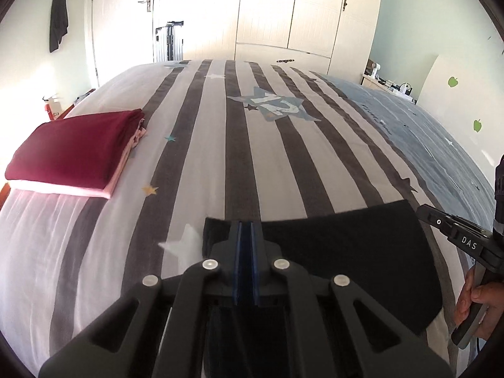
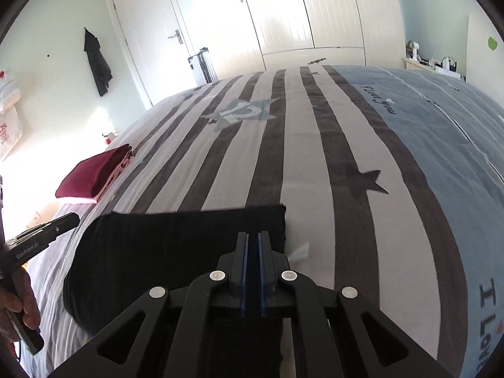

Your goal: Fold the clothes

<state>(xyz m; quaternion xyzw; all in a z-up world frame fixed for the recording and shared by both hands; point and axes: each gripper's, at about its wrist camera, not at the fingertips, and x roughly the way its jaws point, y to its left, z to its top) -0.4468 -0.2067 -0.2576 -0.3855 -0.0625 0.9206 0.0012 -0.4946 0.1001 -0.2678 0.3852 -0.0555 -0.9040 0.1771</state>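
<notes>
I hold the black garment (image 1: pixel 330 252) stretched mid-fold over the bed (image 1: pixel 220 157), left tool (image 1: pixel 247 230) and right tool (image 2: pixel 253 239) each clenched on a corner (next: lay it flat, evenly).

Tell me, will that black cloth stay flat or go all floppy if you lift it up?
Probably floppy: the black cloth is thin fabric lying flat on the striped bed cover. Pinched at both ends by the left gripper and right gripper, its middle would likely sag. It looks light.

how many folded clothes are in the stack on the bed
2: a maroon piece on top and a pink piece beneath it, at the left edge of the bed. More layers could be hidden between them.
</notes>
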